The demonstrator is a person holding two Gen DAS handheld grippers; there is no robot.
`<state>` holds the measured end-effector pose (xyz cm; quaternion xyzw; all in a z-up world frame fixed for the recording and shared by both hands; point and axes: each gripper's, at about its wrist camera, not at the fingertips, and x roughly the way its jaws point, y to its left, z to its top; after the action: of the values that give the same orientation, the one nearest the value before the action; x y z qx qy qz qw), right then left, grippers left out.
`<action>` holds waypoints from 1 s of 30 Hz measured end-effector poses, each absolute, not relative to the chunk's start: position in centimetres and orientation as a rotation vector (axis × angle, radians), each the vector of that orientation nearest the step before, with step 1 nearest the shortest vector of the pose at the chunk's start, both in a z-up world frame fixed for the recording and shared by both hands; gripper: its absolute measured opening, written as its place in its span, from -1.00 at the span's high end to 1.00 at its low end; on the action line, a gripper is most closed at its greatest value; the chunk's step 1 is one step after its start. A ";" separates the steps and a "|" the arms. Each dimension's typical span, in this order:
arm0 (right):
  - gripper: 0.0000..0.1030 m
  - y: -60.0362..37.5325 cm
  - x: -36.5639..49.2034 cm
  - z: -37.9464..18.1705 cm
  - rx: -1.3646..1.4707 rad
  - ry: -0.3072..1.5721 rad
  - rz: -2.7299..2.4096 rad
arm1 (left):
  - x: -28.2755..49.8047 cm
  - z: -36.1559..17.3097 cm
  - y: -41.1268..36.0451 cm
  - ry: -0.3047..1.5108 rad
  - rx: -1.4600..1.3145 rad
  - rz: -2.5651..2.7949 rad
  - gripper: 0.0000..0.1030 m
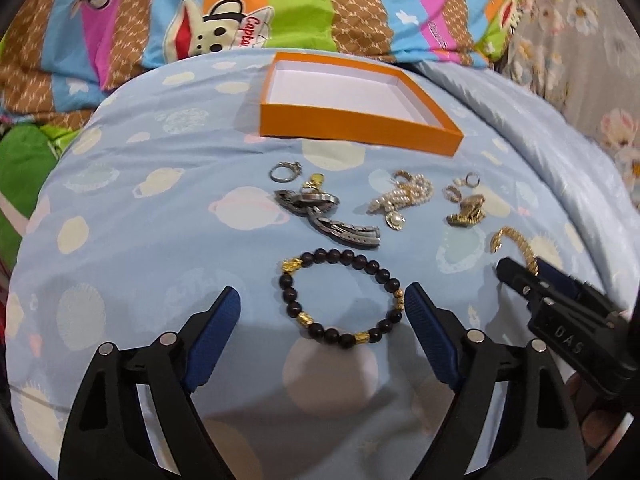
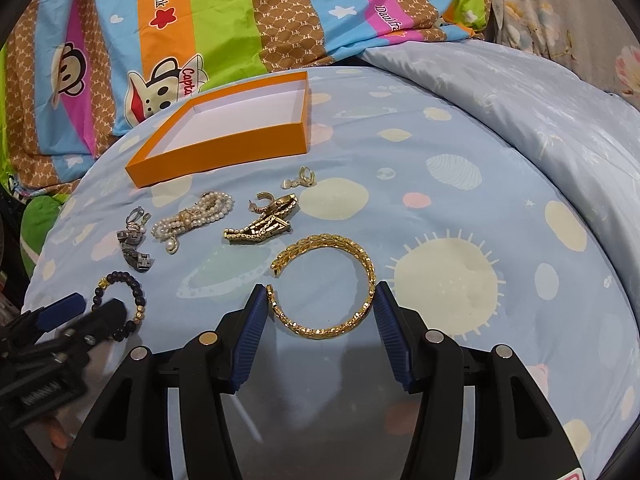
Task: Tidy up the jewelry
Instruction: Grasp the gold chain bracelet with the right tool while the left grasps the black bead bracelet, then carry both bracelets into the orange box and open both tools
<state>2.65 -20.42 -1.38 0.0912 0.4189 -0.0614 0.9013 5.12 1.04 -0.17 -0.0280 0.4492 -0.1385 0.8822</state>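
Note:
A dark bead bracelet point(image 1: 344, 257) with gold charms lies flat on the blue planet-print bedding point(image 1: 140, 240). My left gripper point(image 1: 322, 300) stands open around it; the right pad is at the beads, the left pad is well clear. A gold open bangle point(image 2: 320, 332) lies between the pads of my right gripper point(image 2: 320, 296), which is shut on it, a pad against each side. In the left wrist view the right gripper point(image 1: 520, 272) sits low at the right with the bangle point(image 1: 516, 240) in it. An empty orange box point(image 1: 352, 126) stands behind the jewelry.
Between the box and the grippers lie a silver watch point(image 1: 320, 204), a silver ring point(image 1: 282, 172), a pearl bracelet point(image 1: 404, 196), a gold watch point(image 1: 466, 210) and small earrings point(image 2: 304, 178). A colourful monkey-print blanket point(image 2: 200, 20) is bunched behind; floral cloth point(image 2: 560, 8) lies at the far right.

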 end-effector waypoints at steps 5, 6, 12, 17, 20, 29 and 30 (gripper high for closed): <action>-0.04 -20.3 2.7 -1.4 0.179 0.869 -0.132 | 5.8 -0.8 1.5 0.947 -0.009 -0.213 -0.44; -0.04 -20.3 2.7 -1.4 0.180 0.869 -0.132 | 5.8 -0.8 1.4 0.939 0.013 -0.199 -0.37; -0.04 -20.1 2.7 -1.4 0.173 0.871 -0.139 | 5.8 -0.8 1.3 0.908 0.063 -0.171 0.39; -0.04 -20.1 2.7 -1.4 0.169 0.869 -0.141 | 5.7 -0.7 1.1 0.902 0.061 -0.215 0.86; -0.03 -20.1 2.5 -1.2 0.175 0.854 -0.145 | 5.5 -0.4 1.1 0.903 0.045 -0.252 0.86; -0.03 -19.6 1.2 0.5 0.197 0.814 -0.114 | 4.6 3.8 1.3 0.830 0.021 -0.329 0.86; -0.03 -19.5 1.4 1.1 0.193 0.802 -0.108 | 4.6 4.4 1.2 0.815 0.024 -0.330 0.86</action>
<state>1.35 -19.52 1.10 0.0936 0.3898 -0.0523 0.9147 4.61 1.24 4.42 0.0119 0.3943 -0.1599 0.9049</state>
